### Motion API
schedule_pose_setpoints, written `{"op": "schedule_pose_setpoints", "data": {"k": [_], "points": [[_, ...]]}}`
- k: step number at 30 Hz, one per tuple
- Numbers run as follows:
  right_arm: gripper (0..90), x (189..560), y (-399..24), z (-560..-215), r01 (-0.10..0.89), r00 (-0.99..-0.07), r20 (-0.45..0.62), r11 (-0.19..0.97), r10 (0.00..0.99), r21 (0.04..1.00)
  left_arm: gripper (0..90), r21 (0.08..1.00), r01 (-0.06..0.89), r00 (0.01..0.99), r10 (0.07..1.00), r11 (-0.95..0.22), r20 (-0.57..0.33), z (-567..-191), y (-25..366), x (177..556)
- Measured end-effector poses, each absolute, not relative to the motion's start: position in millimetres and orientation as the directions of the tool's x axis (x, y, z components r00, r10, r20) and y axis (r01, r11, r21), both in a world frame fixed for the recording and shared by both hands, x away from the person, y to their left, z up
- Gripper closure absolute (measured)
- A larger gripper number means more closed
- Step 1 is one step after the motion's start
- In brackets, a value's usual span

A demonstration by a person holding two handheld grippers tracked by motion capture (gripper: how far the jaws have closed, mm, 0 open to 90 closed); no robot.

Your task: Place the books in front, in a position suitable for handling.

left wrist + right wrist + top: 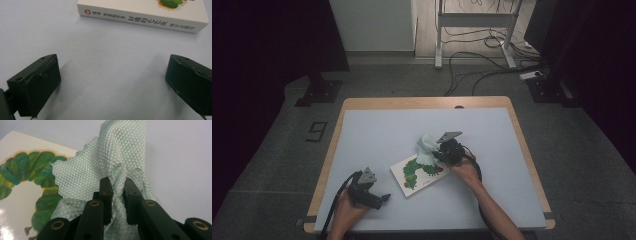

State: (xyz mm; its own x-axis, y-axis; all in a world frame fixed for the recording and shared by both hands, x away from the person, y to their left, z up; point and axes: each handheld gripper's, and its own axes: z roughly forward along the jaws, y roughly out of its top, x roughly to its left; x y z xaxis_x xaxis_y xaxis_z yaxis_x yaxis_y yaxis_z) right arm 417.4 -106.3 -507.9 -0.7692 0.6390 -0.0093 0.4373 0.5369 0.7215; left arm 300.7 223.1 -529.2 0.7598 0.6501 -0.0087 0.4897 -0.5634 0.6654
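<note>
Pale green waffle-weave cloth (120, 157) is bunching between the jaws of the right tool (117, 185), which are pinching together on a fold of it. In the right gripper view the cloth is rising above the jaw tips and spreading down over the near corner of a picture book (15, 202), touching its cover beside the green caterpillar (32, 167) printed there. From the high view the same cloth (426, 147) is sitting at the far right end of the book (414, 185), with the right tool (444, 150) just beside it and the person's right hand (467, 172) gripping the tool from behind.

The book is lying flat on the light grey tabletop (387, 130), cover up, turned at an angle to the table's edges and placed a little nearer the person than the middle.

The left tool (379, 199) is resting low near the front left part of the tabletop, held by the left hand (347, 212), well apart from the cloth and near the book's left end. In the left gripper view its jaws are standing wide apart with bare tabletop (110, 75) between them, and the book's white spine (142, 18), printed with a red mark and a line of characters, is lying across the top of the picture beyond the jaw tips.
</note>
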Motion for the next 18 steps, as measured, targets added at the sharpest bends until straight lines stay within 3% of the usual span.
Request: {"op": "schedule_pose_setpoints", "data": {"k": [18], "points": [[78.4,393,-114,-509,0.431,-0.78,0.008,0.528,0.626,0.732,0.0,0.665,0.49,0.76,0.65,-0.563,-0.009,-529,223,301]]}}
